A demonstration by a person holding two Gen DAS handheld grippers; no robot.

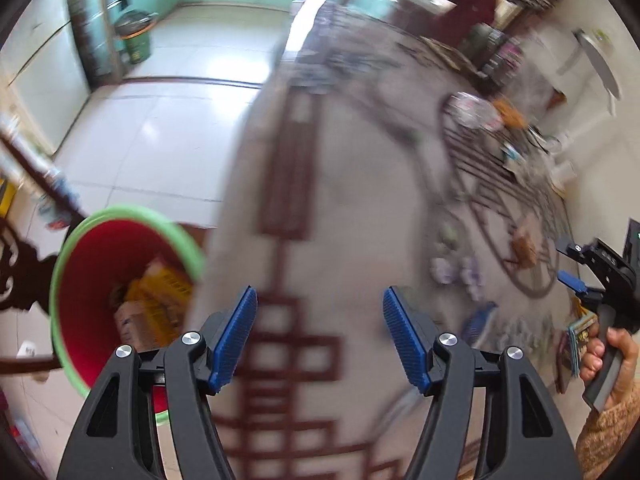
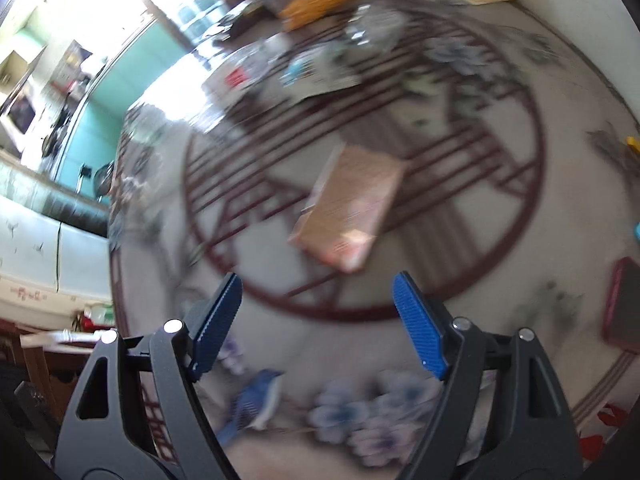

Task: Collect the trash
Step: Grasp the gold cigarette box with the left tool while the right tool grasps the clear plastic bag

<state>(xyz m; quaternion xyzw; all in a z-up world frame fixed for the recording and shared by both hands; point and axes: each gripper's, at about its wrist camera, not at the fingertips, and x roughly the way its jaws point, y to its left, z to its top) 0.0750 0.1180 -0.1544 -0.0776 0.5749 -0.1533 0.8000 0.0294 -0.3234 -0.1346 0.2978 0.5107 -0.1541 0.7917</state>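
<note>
Though blur smears the tabletop (image 2: 460,240), both grippers (image 1: 320,336) (image 2: 316,320) gape empty.

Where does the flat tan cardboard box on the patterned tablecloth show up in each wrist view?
Left wrist: the flat tan cardboard box sits far right, small and blurred, just left of the right gripper.
Right wrist: it lies centre frame, beyond the open blue pads.
Shared landmark: the dark red circle pattern printed on the tablecloth, around the box.
</note>
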